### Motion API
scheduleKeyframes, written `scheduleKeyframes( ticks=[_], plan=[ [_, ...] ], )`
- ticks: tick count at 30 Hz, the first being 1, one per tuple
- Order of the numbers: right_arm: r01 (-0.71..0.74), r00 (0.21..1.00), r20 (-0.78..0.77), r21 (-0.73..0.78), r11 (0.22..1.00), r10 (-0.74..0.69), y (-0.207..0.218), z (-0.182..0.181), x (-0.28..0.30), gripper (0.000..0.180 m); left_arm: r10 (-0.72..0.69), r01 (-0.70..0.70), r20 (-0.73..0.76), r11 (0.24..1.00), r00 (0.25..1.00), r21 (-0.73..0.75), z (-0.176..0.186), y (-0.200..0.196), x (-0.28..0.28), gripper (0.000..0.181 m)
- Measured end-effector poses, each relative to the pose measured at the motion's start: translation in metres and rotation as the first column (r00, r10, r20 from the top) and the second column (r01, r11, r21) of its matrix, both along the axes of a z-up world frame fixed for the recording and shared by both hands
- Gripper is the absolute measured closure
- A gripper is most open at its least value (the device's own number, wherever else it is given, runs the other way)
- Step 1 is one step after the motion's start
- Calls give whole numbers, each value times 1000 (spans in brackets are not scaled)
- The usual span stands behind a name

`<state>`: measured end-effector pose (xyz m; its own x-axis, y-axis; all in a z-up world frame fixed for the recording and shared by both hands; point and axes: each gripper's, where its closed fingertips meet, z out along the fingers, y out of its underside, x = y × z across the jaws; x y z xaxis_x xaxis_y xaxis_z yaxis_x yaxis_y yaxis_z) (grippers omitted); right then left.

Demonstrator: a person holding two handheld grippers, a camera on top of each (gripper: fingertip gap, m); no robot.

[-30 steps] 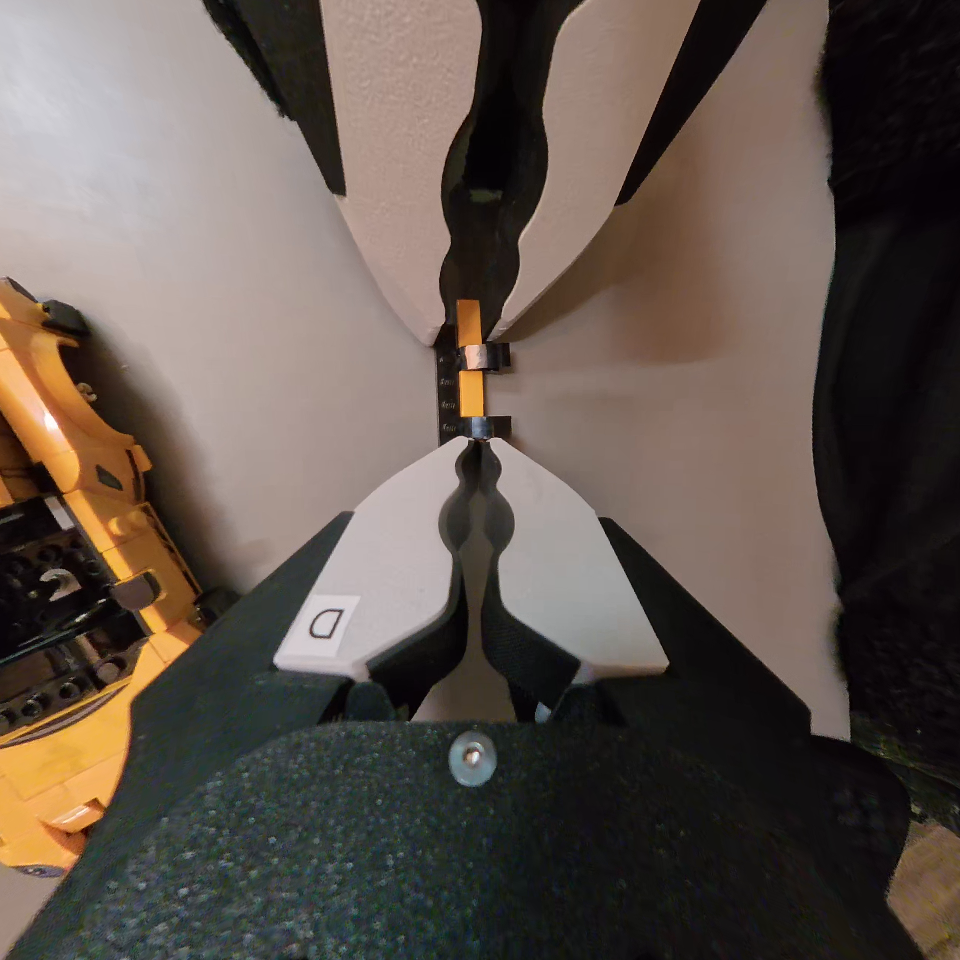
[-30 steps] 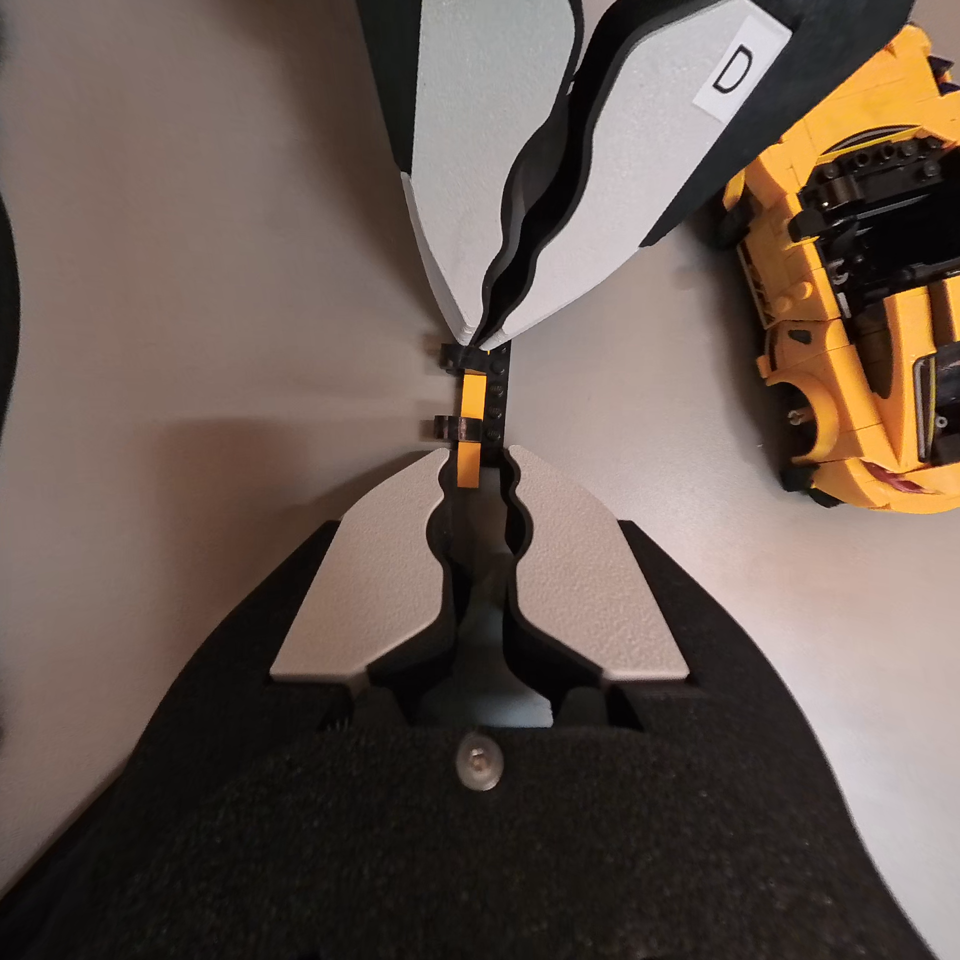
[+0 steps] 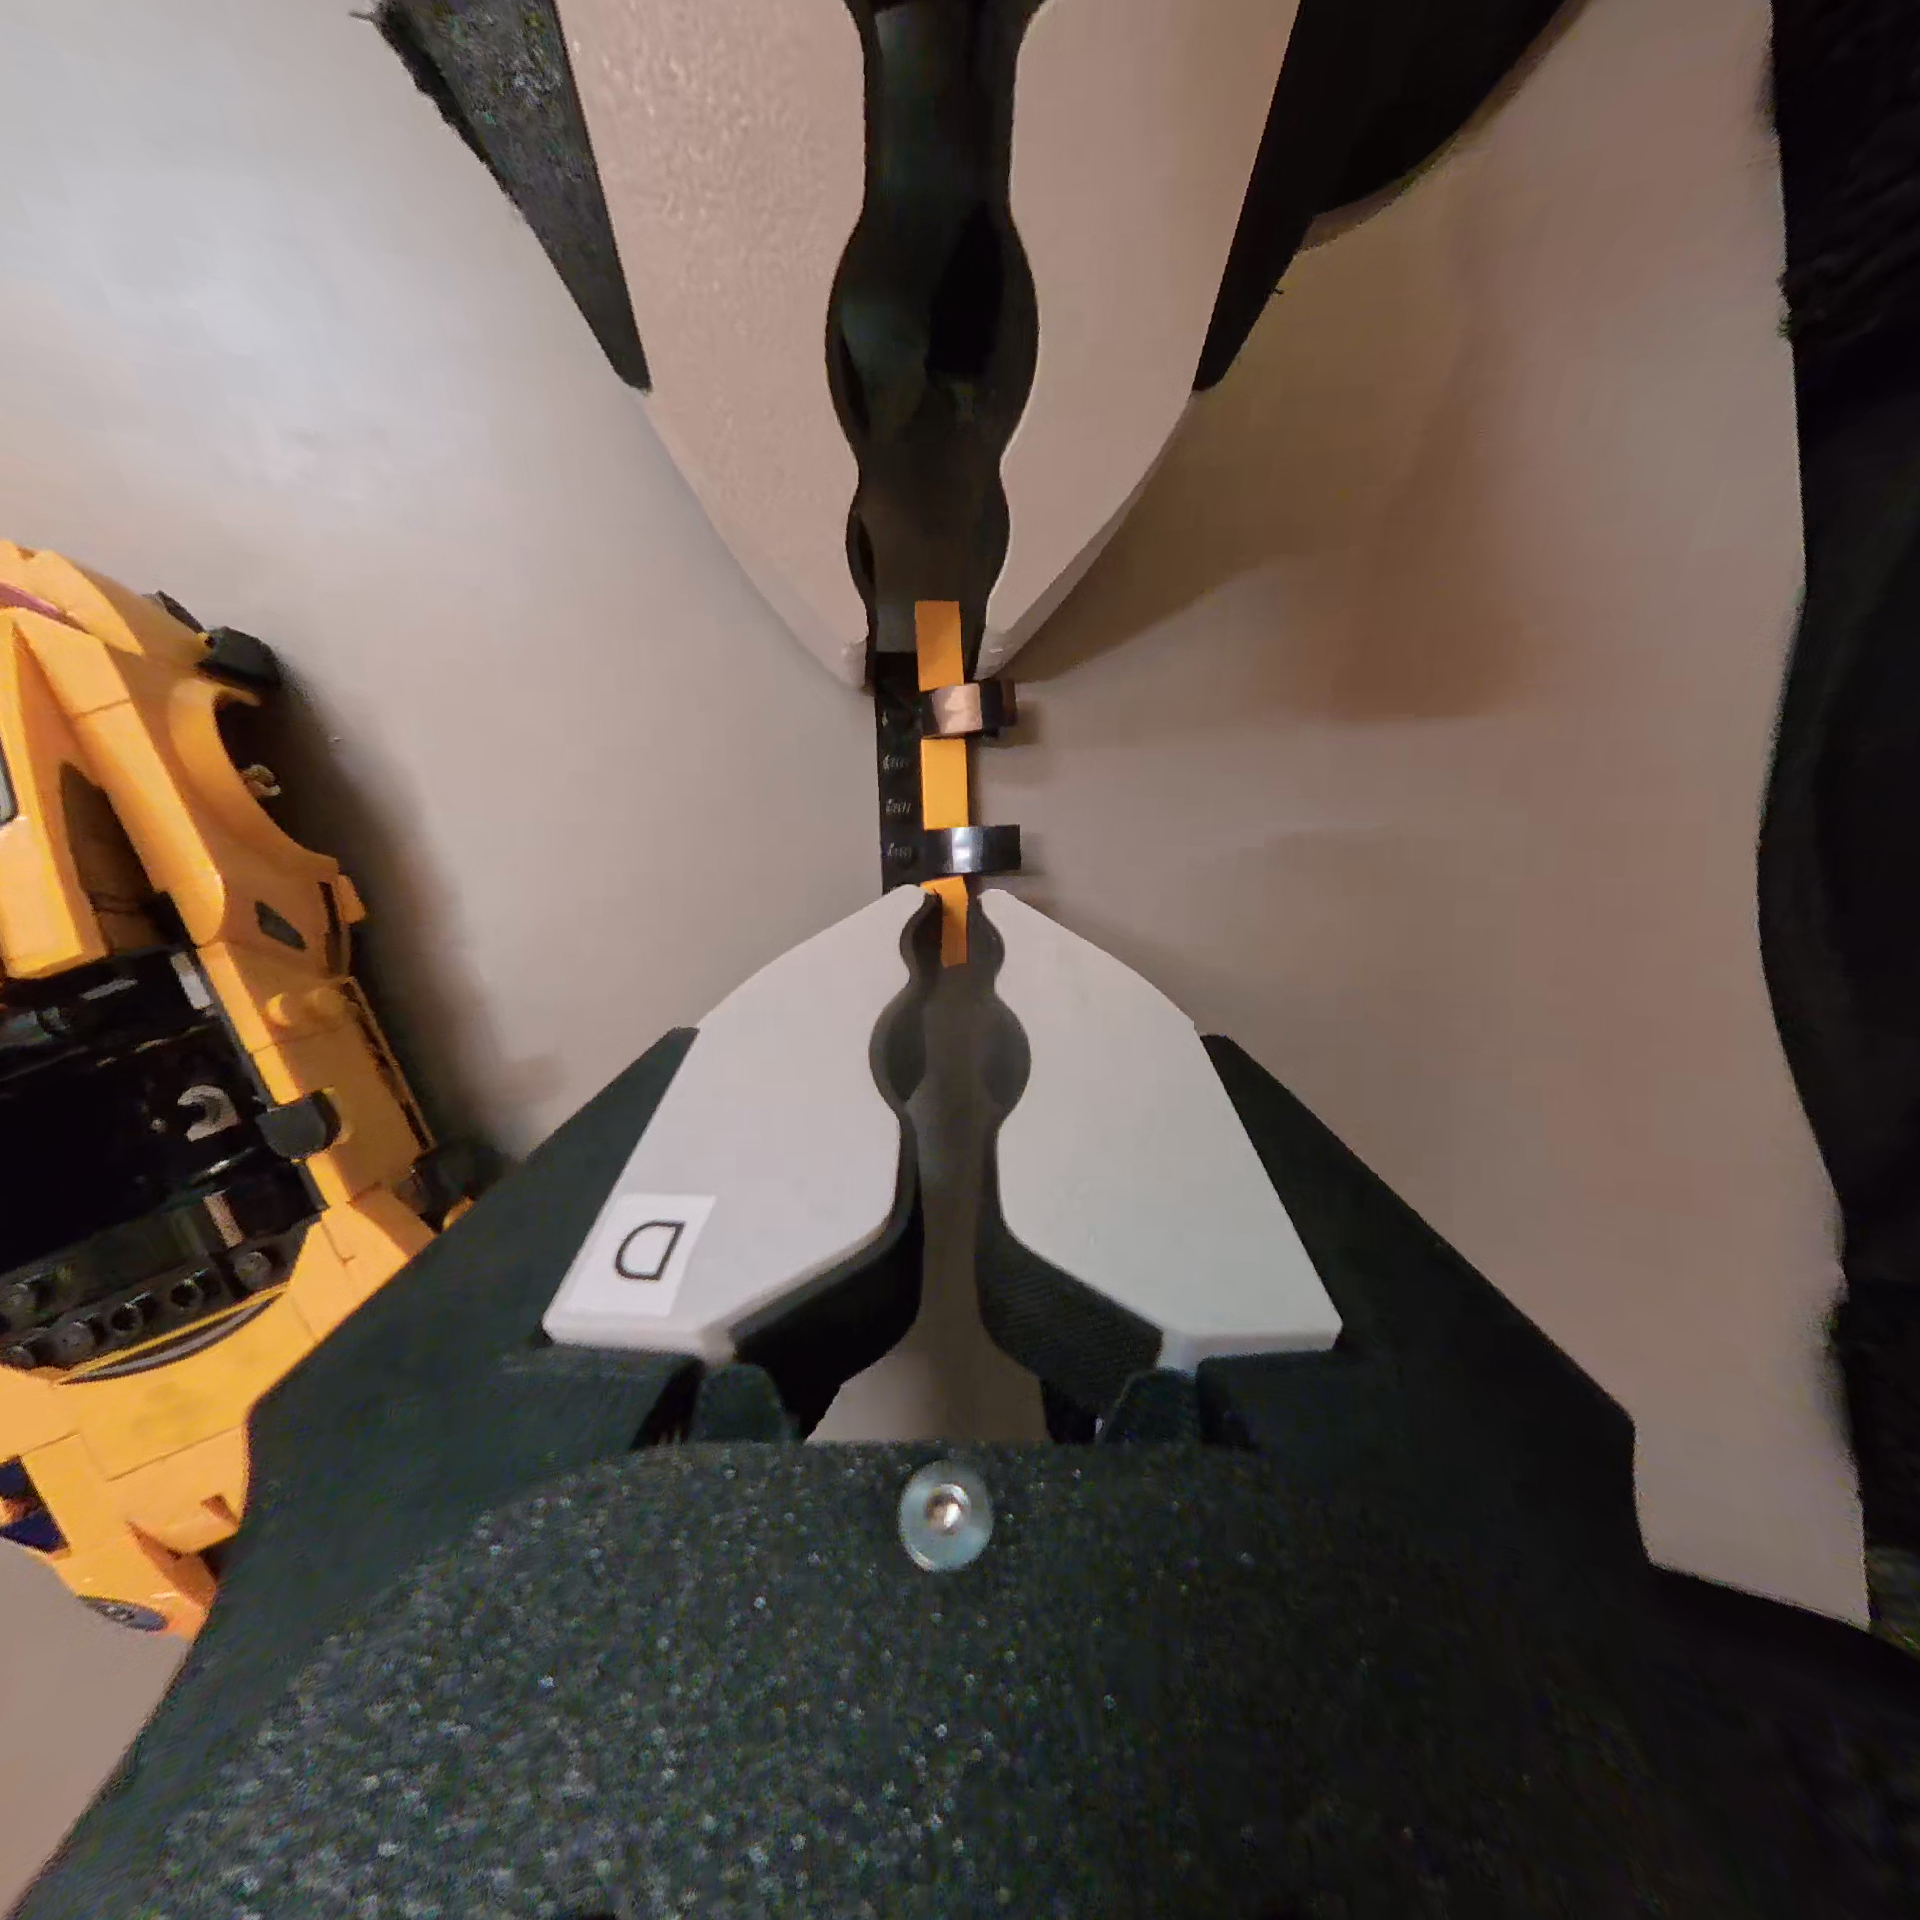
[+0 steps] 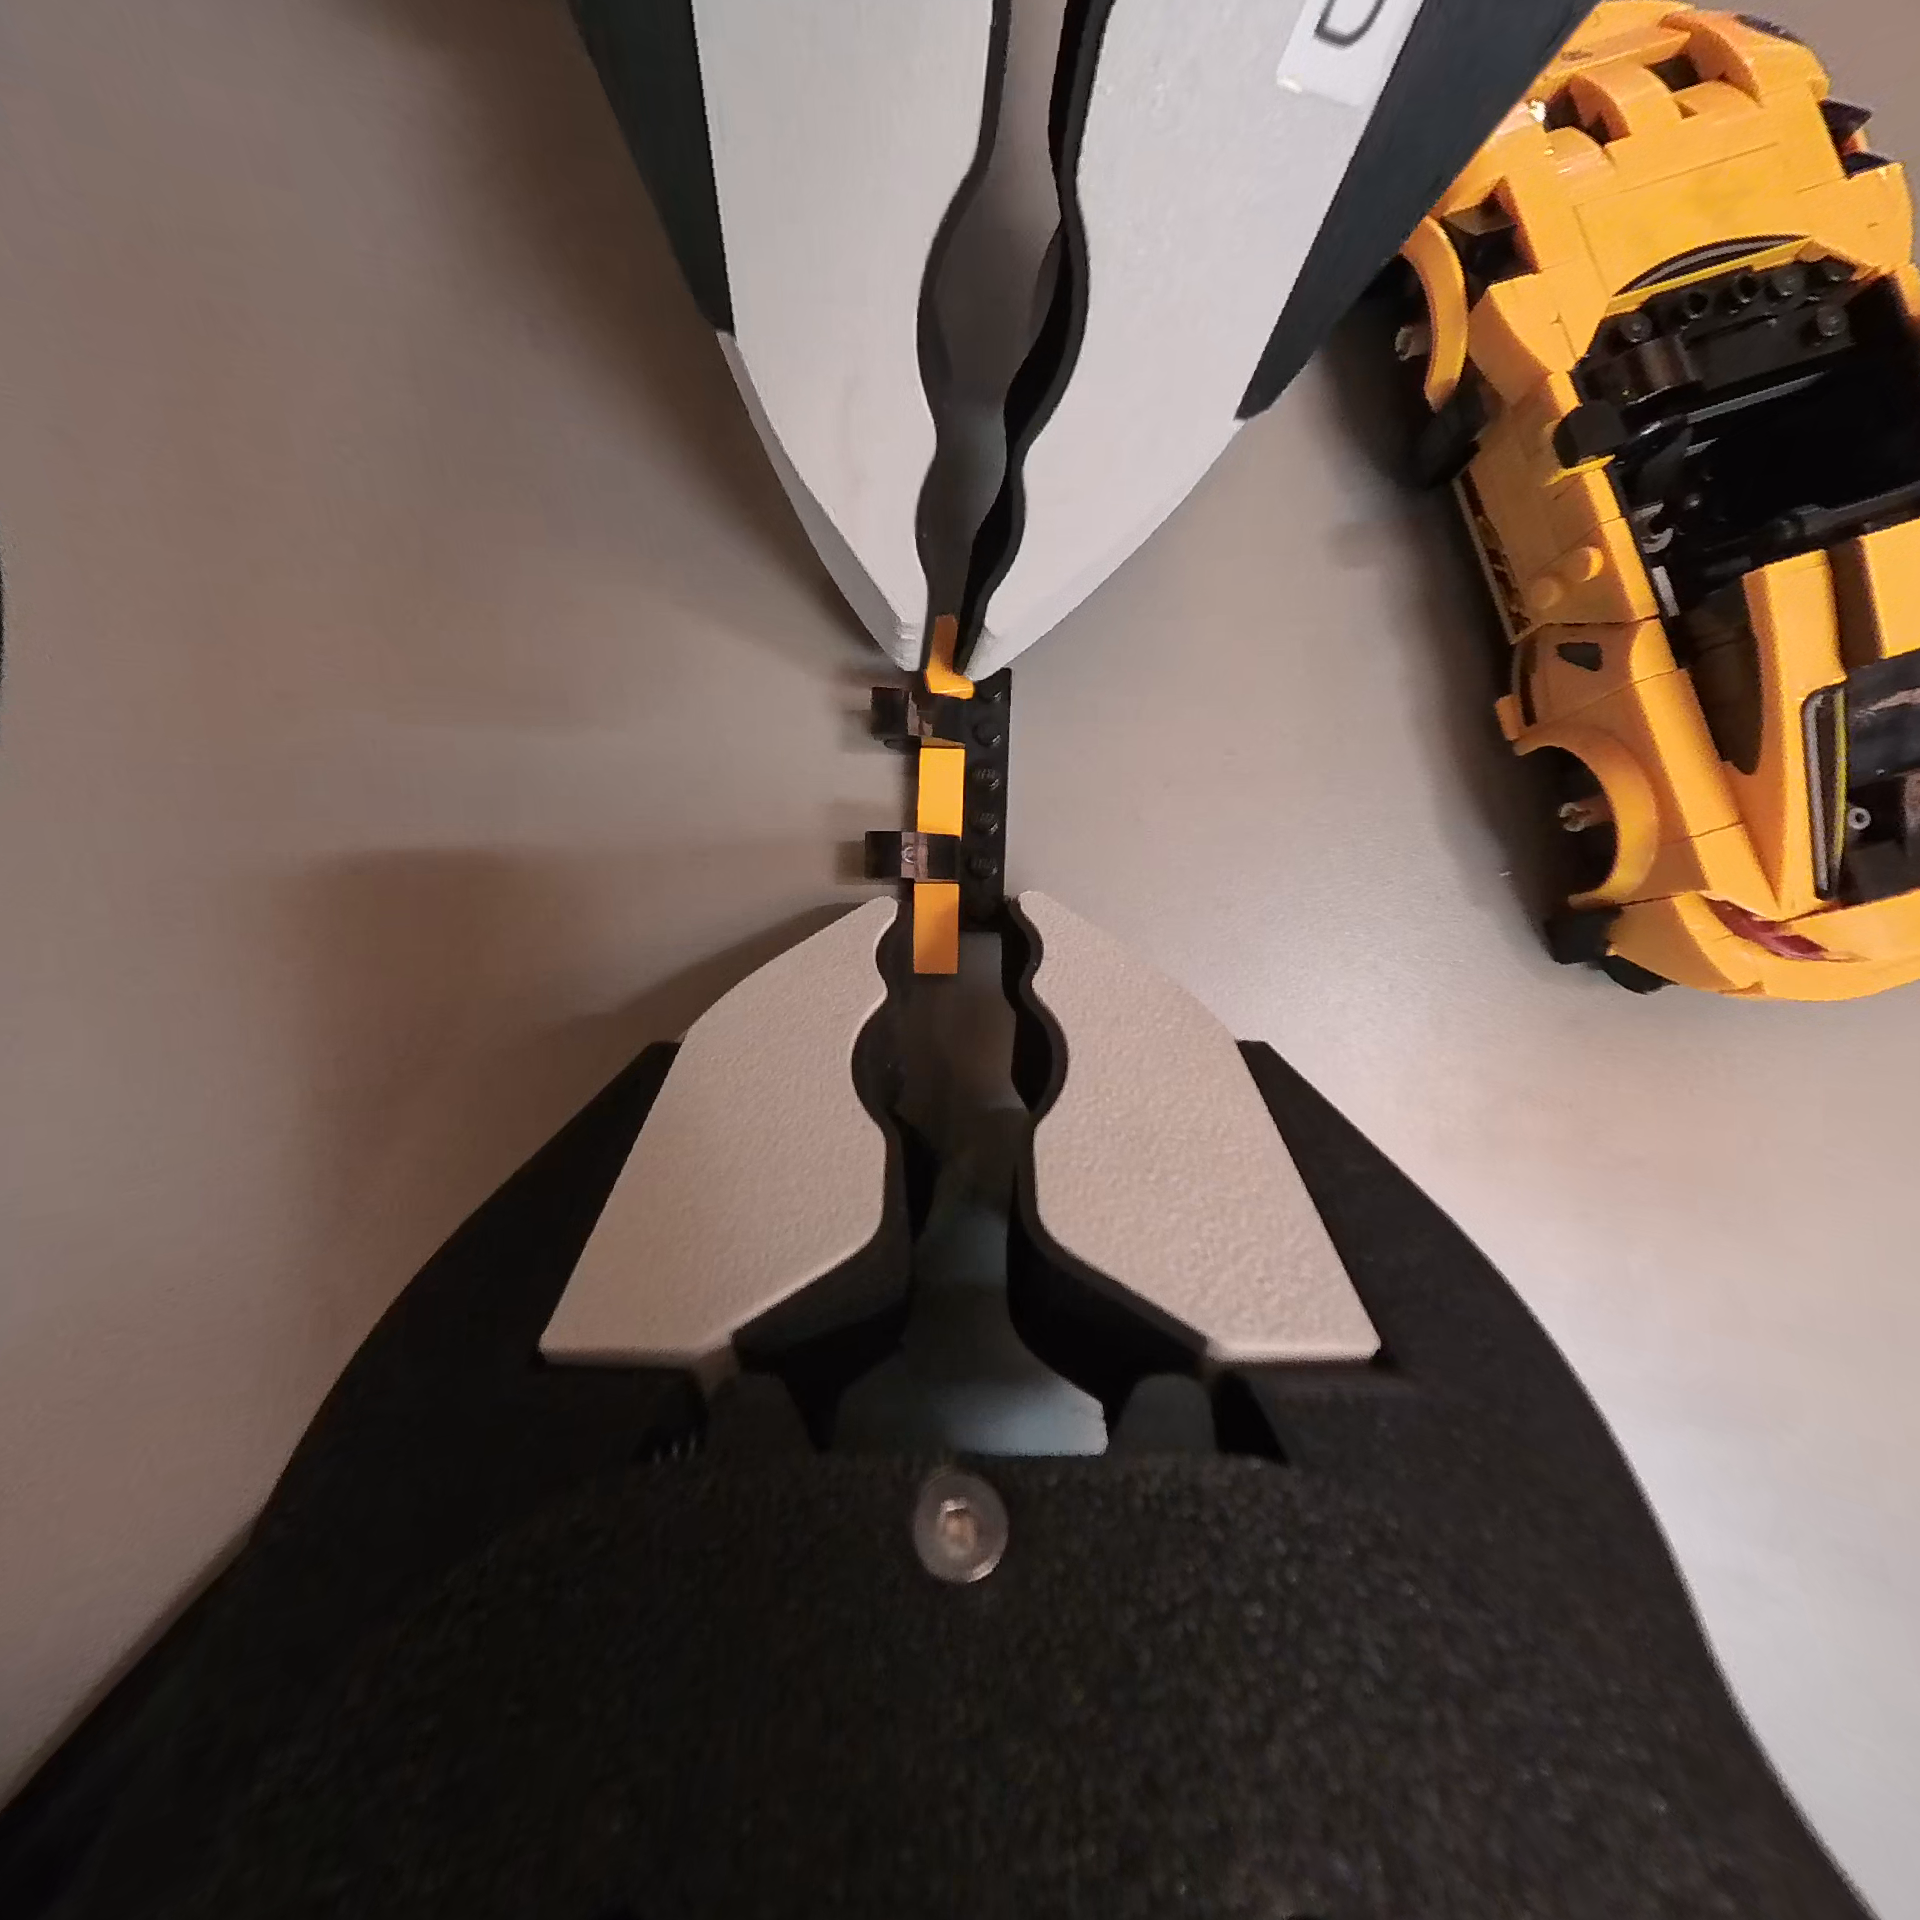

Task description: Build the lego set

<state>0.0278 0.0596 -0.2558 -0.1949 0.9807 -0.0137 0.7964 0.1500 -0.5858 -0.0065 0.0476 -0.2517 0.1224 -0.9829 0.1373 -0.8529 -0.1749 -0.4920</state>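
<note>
Gripping opposite ends of the small black-and-orange strip (image 3: 940, 790), left tool (image 3: 951, 920) and right tool (image 4: 956, 935) appear clenched, steadying it beside the yellow car (image 4: 1683, 520).

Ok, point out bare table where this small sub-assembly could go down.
Bare table lies open on the side of the sub-assembly away from the yellow car. The car's side is crowded; both hand-held grippers close in the middle.

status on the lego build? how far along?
Done: the yellow and black lego car body is largely built, its black middle open. In hand: the left gripper and right gripper each pinch one end of a thin black studded strip with orange tiles and black clips. Left: fitting that strip onto the car.
</note>
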Motion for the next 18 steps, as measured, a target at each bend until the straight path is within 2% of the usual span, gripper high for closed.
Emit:
scheduleKeyframes(
  ticks=[11, 18],
  plan=[
    [4, 1000, -3, 3, 1000, -4, 0, 0, 0, 164, -92, 96, -78, 995, 993, 42, -1, -1, 1, 181],
    [-1, 1000, -6, 1, 1000, 1, 0, -1, 0, 164, -230, 236, -85, 970, 970, 65, -1, -1, 2, 180]
  ],
)
